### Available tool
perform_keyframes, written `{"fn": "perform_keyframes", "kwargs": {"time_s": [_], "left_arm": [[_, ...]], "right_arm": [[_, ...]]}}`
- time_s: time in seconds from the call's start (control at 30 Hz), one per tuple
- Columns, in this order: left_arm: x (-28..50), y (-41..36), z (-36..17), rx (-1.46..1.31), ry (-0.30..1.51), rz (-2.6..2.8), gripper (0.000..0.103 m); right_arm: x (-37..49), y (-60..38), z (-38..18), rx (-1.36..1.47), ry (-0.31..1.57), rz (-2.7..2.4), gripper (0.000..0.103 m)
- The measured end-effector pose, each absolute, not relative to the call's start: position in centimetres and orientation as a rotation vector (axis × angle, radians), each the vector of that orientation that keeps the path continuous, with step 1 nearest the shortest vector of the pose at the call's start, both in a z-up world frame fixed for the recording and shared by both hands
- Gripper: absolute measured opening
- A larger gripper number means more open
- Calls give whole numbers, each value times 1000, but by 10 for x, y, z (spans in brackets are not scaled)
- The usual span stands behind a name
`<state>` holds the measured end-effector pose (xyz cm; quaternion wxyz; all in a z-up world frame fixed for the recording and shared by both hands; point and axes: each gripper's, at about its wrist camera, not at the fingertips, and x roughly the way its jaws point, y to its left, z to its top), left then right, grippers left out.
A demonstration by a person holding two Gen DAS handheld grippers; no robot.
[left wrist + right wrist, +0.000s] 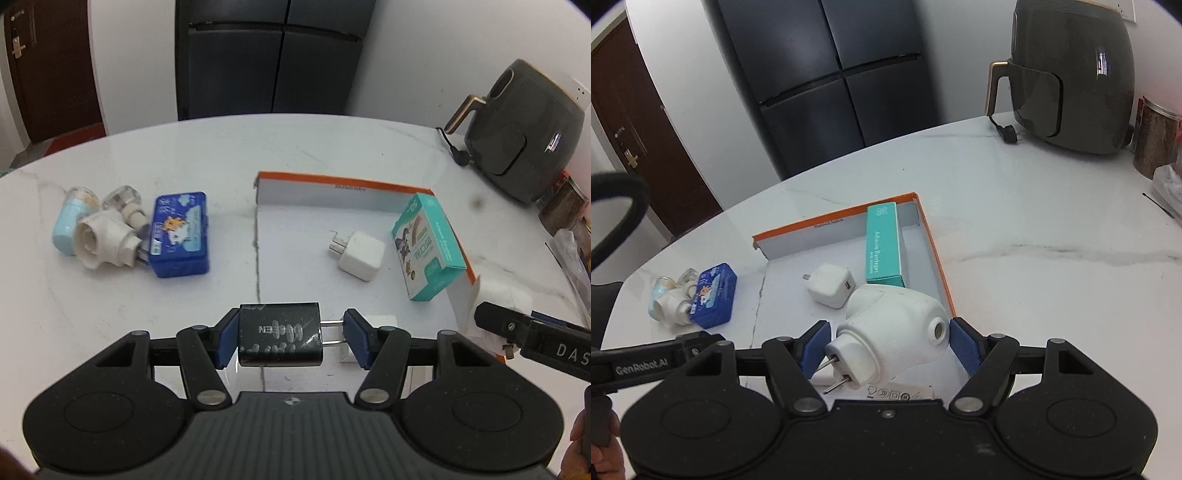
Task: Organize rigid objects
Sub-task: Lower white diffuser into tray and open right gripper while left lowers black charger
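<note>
My left gripper point(290, 338) is shut on a black plug adapter point(279, 334), held sideways just above the near edge of the orange-rimmed tray point(332, 182). My right gripper point(888, 347) is shut on a white plug-in device point(894, 332) over the tray's point(934, 243) near right corner. In the tray lie a white charger cube point(360, 254) and a teal bandage box point(428, 247); they also show in the right wrist view, the charger point(831, 284) and the box point(884, 243). Left of the tray sit a blue tin point(181, 232) and white and pale-blue plug-in devices point(99, 236).
A dark air fryer point(524, 129) with its cord and plug point(460, 157) stands at the table's back right, with jars point(1154, 136) and a plastic bag beside it. A dark fridge point(820, 74) and a brown door stand behind the white marble table point(184, 155).
</note>
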<state>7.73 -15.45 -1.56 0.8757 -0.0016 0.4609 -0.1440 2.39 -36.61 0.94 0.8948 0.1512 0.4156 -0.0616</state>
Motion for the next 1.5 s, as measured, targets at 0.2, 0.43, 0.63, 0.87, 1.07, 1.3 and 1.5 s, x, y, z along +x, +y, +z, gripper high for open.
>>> {"fn": "perform_keyframes", "kwargs": {"time_s": [0.2,0.43,0.63,0.87,1.07,1.3,1.5], "left_arm": [[88,-173,-23,-9,981,-331,60],[106,-200,-26,11,974,-365,60],[116,-220,-31,28,983,-398,60],[113,-230,-28,16,993,-457,80],[105,-205,-11,15,980,-421,83],[97,-154,6,39,991,-290,86],[93,-108,21,20,970,-200,88]], "right_arm": [[32,-368,5,270,893,-122,85],[47,-372,3,256,905,-104,87],[39,-380,16,250,865,-122,88],[22,-390,30,259,833,-165,88],[16,-378,41,248,815,-151,88],[22,-342,45,246,830,-88,89],[36,-300,48,223,840,-5,89]]}}
